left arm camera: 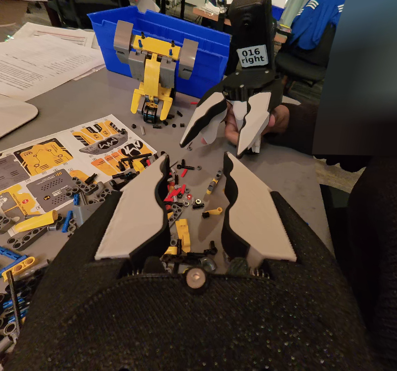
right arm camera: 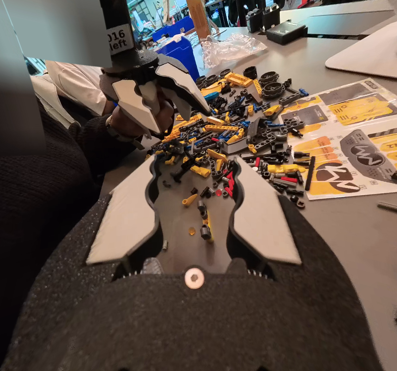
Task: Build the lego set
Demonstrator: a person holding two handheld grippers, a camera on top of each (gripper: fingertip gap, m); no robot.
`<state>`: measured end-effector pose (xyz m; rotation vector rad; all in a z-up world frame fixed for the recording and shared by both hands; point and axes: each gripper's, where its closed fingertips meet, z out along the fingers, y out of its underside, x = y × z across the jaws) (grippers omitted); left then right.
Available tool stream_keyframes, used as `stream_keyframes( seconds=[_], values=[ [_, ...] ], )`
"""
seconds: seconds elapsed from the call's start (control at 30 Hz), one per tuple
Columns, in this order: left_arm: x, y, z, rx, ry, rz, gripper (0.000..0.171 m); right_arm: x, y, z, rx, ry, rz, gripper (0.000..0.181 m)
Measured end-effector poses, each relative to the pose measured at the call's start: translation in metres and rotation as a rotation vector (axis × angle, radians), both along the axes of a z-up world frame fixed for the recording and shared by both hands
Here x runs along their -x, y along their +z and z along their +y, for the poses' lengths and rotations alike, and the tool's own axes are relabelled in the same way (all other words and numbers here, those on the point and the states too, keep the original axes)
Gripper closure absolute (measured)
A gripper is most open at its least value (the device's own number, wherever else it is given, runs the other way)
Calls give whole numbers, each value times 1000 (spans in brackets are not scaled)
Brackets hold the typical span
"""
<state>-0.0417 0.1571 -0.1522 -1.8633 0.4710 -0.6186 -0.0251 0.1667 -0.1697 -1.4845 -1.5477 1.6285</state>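
A heap of small black, yellow, red and blue building-toy parts (left arm camera: 182,191) lies on the grey table (left arm camera: 272,180). My left gripper (left arm camera: 196,155) is open and empty, held just above the heap. My right gripper (left arm camera: 211,150) faces it from the far side, open and empty. In the right wrist view, my right gripper (right arm camera: 194,157) frames a grey and yellow small assembly (right arm camera: 206,223) and a yellow cone piece (right arm camera: 190,199) on the table between its jaws. The left gripper (right arm camera: 184,122) hangs over the heap (right arm camera: 214,128) at upper left. A hand shows behind each gripper.
A part-built yellow and grey model (left arm camera: 152,75) stands against a blue bin (left arm camera: 199,38). A sticker sheet (left arm camera: 53,167) lies left of the heap, also seen in the right wrist view (right arm camera: 343,146). Papers (left arm camera: 43,60), a white monitor foot (right arm camera: 365,55), black wheels (right arm camera: 270,85) and a plastic bag (right arm camera: 232,47) lie around. Both grippers' tips are close together, under 4 cm apart.
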Motion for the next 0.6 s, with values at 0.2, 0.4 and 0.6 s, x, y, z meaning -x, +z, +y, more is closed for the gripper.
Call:
stream_keyframes(
  seconds=[0.2,0.4,0.6],
  values=[
    [2,-3,1,4,7,7,122,0,2,-2,101,43,-10,106],
    [2,1,-1,6,-8,-35,116,0,1,0,120,37,-10,106],
    [0,3,-2,3,-22,-46,113,2,-4,-5,48,36,-31,106]
  ],
)
